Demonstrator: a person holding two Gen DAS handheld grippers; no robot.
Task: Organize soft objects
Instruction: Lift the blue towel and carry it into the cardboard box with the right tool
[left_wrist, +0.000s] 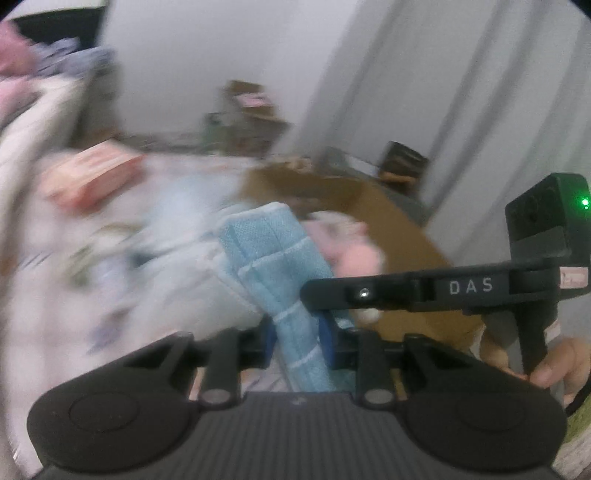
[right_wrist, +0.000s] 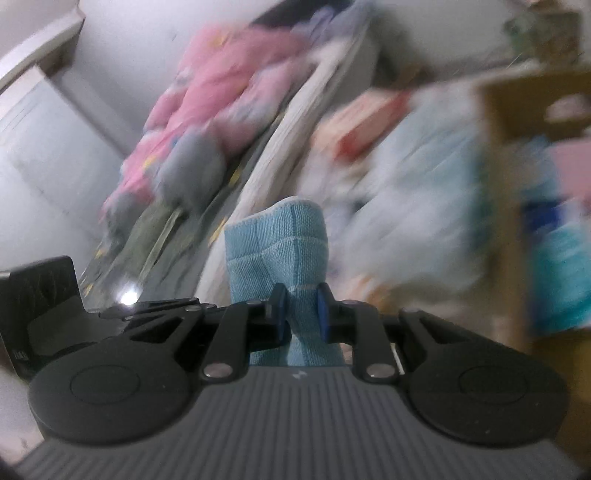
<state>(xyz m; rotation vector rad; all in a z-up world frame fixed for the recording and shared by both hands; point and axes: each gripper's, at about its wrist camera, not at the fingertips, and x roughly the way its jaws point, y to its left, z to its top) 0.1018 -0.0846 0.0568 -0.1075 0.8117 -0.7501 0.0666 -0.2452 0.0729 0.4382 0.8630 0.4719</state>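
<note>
Cloth (left_wrist: 275, 258), blue with pale stripes, is sitting at the centre of both wrist views because I am pinching it with both tongs at once. My left gripper (left_wrist: 295, 341) is nearly closed, its blue pads biting a bunched fold low in the frame, and my right gripper (right_wrist: 299, 314) is doing the same to another fold, so the cloth is standing up ahead of each pair of jaws instead of sagging. I am taking two holds, I judge, so that a limp thing keeps its folded shape while I am carrying it. In the left view my other tong is crossing the right side of the frame, and my hand (left_wrist: 557, 365) is showing at the lower right. Beyond the cloth, a brown box (left_wrist: 388, 221) is lying right of centre with something pink (left_wrist: 354, 254) in it; I take it as the place for soft things. The bed (left_wrist: 74, 258) around it is blurring, so I cannot tell what else is lying there.
</note>
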